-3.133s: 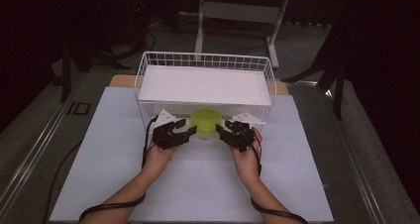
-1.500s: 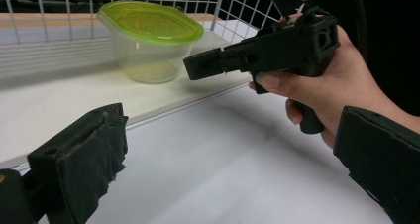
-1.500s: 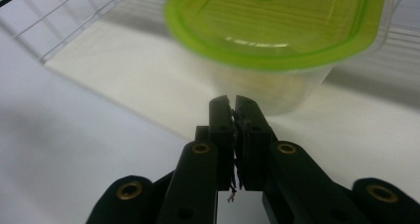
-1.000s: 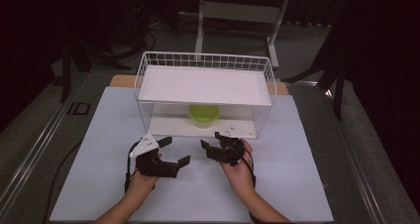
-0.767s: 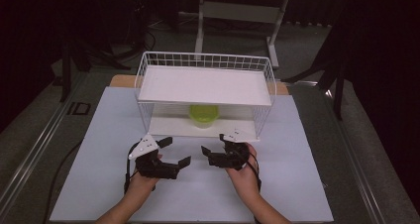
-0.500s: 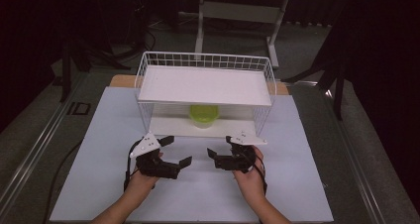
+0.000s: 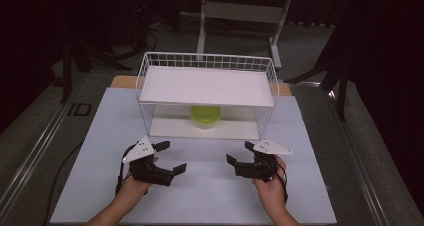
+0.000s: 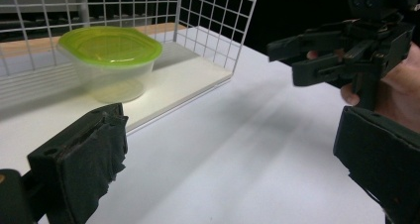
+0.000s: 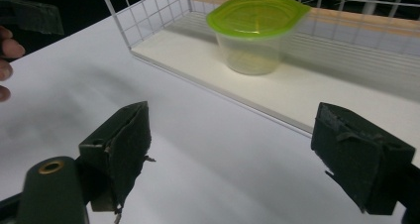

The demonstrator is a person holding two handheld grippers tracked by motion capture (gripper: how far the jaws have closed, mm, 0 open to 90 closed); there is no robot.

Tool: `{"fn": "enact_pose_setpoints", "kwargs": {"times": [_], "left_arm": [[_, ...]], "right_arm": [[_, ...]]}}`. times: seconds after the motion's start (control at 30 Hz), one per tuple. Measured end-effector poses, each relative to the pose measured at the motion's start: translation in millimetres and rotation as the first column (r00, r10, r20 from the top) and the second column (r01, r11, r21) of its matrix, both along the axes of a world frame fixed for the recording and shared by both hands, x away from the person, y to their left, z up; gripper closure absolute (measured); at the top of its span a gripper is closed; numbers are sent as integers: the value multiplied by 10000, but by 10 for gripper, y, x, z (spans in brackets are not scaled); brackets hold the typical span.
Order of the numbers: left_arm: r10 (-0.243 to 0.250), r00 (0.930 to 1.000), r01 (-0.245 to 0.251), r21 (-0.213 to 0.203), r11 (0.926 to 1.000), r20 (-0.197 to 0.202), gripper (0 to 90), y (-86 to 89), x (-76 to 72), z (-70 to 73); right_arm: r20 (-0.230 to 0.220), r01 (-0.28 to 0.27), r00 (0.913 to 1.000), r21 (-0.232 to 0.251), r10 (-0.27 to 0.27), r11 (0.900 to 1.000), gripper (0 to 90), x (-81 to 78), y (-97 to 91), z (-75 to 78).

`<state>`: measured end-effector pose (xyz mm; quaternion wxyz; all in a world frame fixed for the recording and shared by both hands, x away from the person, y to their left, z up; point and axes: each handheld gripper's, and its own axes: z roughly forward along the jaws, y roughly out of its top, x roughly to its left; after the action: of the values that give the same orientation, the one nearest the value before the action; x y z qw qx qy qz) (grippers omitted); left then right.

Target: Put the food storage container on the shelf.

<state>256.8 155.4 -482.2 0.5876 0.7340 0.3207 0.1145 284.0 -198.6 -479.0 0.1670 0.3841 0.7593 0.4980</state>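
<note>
A clear plastic container with a green lid [image 7: 206, 115] stands upright on the lower shelf of a white wire rack [image 7: 207, 86]. In the left gripper view the container [image 8: 109, 60] is ahead and to the left; in the right gripper view the container [image 9: 255, 30] is ahead, behind the shelf's front edge. My left gripper [image 7: 171, 157] rests open on the white mat in front of the rack, holding nothing. My right gripper [image 7: 240, 153] is open and empty too, facing the left one. Between the wide jaws of my left gripper [image 8: 230, 169] and of my right gripper [image 9: 240, 152] there is bare mat.
The rack's upper shelf is bare and overhangs the container. A white mat [image 7: 100, 136] covers the table, with grey table margins at both sides. The other hand's gripper [image 8: 346, 50] shows at the right of the left gripper view. Dark stands are behind the table.
Three seconds ago both grippers were up at the rack's front by the container; they have drawn back toward the person, open. In the last second the right gripper shifted slightly right.
</note>
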Motion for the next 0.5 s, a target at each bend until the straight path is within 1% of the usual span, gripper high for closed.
{"fn": "enact_pose_setpoints", "kwargs": {"times": [0.07,0.2,0.27,0.3,0.37,0.43,0.47,0.5], "left_arm": [[38,10000,-38,2,10000,-62,11,31,-17,-6],[71,9998,-71,15,10000,-173,11,85,-54,-20],[70,9997,-70,10,10000,-221,11,116,-72,-24],[79,9997,-79,10,10000,-241,11,133,-81,-25],[143,9995,-143,-12,9999,-284,11,163,-103,-26],[183,9994,-184,-9,9998,-282,11,199,-126,-31],[192,9994,-192,11,9998,-298,11,215,-137,-35],[226,9993,-226,8,9997,-297,11,231,-149,-40]], "right_arm": [[-33,61,10000,71,-61,10000,153,-25,-63,-3],[49,119,9999,-139,-118,9998,150,-78,-147,-1],[79,124,9999,-99,-123,9999,150,-111,-189,10],[140,162,9998,-170,-159,9997,150,-128,-209,18],[210,135,9997,-59,-134,9999,150,-164,-254,33],[222,194,9996,-77,-192,9998,150,-201,-294,43],[196,184,9996,6,-184,9998,150,-219,-315,44],[160,155,9998,-13,-155,9999,150,-235,-334,44]]}}
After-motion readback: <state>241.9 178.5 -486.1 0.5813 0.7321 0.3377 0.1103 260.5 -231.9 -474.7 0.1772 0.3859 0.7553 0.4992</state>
